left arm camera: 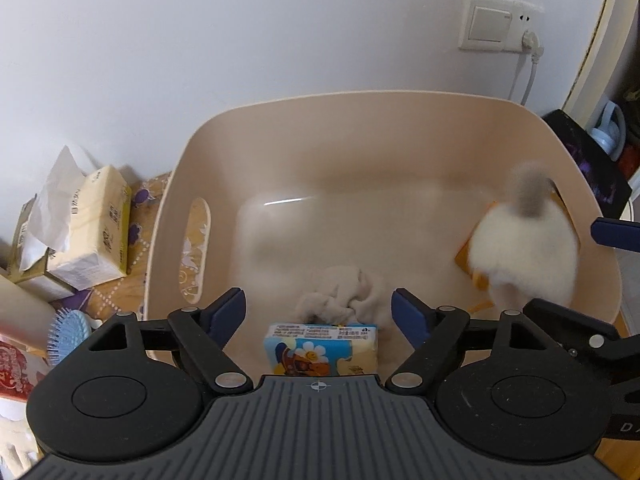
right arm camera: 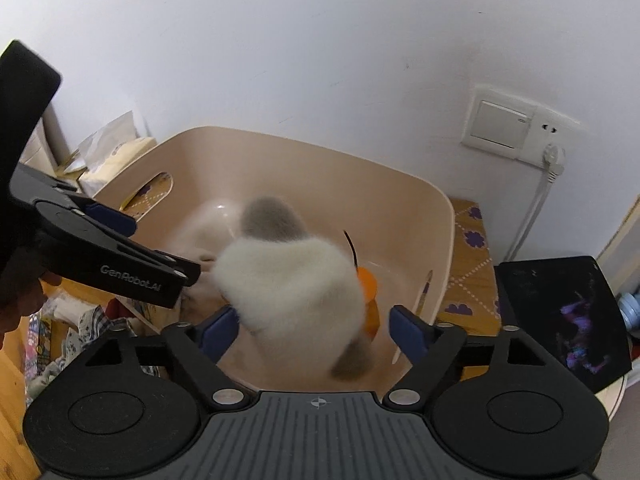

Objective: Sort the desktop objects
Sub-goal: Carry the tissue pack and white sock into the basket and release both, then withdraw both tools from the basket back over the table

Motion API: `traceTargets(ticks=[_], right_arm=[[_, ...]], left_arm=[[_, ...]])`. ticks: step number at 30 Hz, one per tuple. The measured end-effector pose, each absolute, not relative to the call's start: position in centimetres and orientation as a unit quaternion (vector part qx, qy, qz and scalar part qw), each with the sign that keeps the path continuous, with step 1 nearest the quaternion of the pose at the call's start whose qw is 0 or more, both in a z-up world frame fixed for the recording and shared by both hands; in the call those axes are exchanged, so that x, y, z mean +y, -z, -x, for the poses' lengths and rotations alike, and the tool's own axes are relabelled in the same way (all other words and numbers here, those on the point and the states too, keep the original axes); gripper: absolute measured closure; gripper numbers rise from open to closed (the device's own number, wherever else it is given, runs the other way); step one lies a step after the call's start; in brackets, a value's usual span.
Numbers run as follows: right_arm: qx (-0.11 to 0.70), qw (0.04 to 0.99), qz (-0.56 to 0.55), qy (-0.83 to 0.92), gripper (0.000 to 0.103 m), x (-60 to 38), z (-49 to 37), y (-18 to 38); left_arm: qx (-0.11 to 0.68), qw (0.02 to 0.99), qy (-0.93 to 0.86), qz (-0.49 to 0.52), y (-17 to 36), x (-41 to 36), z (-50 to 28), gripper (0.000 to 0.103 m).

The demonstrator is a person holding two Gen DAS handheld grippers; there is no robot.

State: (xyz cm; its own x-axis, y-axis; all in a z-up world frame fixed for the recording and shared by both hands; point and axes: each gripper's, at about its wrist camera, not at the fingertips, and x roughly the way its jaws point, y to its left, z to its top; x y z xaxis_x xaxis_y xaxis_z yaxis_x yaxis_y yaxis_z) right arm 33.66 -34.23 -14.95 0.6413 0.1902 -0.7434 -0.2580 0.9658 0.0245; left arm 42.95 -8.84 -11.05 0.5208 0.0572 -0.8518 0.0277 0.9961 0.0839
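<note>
A beige plastic bin stands against the wall; it also shows in the right wrist view. My left gripper is open over its near edge. A blue cartoon tissue pack lies below between the jaws, apart from both pads. A beige cloth lies in the bin. My right gripper is open. A blurred white and grey plush toy sits between and below its jaws, over an orange object. The plush also shows in the left wrist view.
Tissue packs stand left of the bin, with a blue hairbrush nearer me. A wall socket with a plugged cable is at the back right. A black card leans at the right. A pencil lies in the bin.
</note>
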Motion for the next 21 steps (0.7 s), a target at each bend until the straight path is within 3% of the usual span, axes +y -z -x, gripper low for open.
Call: traceTargets(ticks=[21], right_arm=[[0.371, 0.923, 0.022, -0.103, 0.009, -34.0, -29.9, 11.0]], left_arm=[[0.446, 0.894, -0.001, -0.044, 4.8, -8.6, -37.4, 0.02]])
